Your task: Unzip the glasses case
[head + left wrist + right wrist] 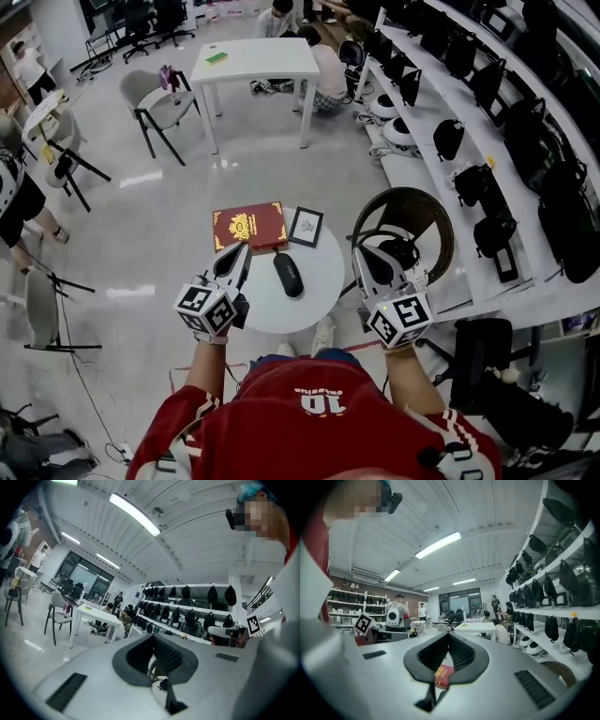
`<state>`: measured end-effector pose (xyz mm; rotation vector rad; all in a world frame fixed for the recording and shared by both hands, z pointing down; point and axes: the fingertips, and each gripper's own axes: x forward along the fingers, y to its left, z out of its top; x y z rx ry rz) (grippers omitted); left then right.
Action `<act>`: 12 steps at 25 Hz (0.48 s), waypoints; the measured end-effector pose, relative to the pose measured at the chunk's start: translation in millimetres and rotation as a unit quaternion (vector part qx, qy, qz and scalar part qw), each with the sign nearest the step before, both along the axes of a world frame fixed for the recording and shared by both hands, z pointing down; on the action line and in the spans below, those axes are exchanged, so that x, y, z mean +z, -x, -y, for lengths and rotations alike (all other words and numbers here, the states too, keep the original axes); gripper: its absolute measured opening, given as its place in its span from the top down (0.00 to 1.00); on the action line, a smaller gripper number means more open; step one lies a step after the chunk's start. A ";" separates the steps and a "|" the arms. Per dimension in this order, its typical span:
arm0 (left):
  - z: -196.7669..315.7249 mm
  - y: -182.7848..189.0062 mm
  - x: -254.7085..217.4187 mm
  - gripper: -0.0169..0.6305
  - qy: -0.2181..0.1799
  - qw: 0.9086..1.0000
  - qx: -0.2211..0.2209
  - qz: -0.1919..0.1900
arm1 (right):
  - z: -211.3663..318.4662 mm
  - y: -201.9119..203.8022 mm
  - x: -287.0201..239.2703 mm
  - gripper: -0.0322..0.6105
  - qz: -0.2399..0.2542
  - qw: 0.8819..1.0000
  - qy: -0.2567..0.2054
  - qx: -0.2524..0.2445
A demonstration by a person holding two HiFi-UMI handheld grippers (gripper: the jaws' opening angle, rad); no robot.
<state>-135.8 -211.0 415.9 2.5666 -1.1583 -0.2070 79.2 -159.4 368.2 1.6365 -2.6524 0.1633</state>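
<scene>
Between my tools, just right of the left tool (236, 255) and left of the right tool (364, 258), the black oblong glasses case (289, 274) lies flat on the round white desk (323, 274). Both tools are closed and empty, flanking it, I judge, to pin and unzip.

The place was shown to be a lab or equipment workroom. Long white shelves (424, 187) on the right were stocked with rows of black bags (448, 138) and rounded white devices (401, 133). A white table (255, 58), plain chairs (155, 101) and wheeled office chairs (155, 17) were set on a glossy pale floor (141, 225). Strip lights (135, 513) were mounted on a panelled ceiling (197, 536), and people (328, 70) were seated beside the table's right edge.
</scene>
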 end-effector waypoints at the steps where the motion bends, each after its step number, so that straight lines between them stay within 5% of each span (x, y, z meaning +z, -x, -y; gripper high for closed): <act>1: 0.0 -0.7 1.4 0.96 0.004 1.000 0.000 0.000 | 1.4 0.3 0.8 0.93 0.002 1.000 -0.001 -0.001; 8: -3.9 -15.0 9.9 0.95 0.023 0.999 0.028 0.007 | 8.8 1.3 4.2 0.93 0.006 1.000 -0.003 -0.009; 12: 3.5 -30.2 18.3 0.81 0.029 0.998 0.044 0.018 | 15.0 0.4 6.5 0.93 0.000 1.000 -0.005 -0.012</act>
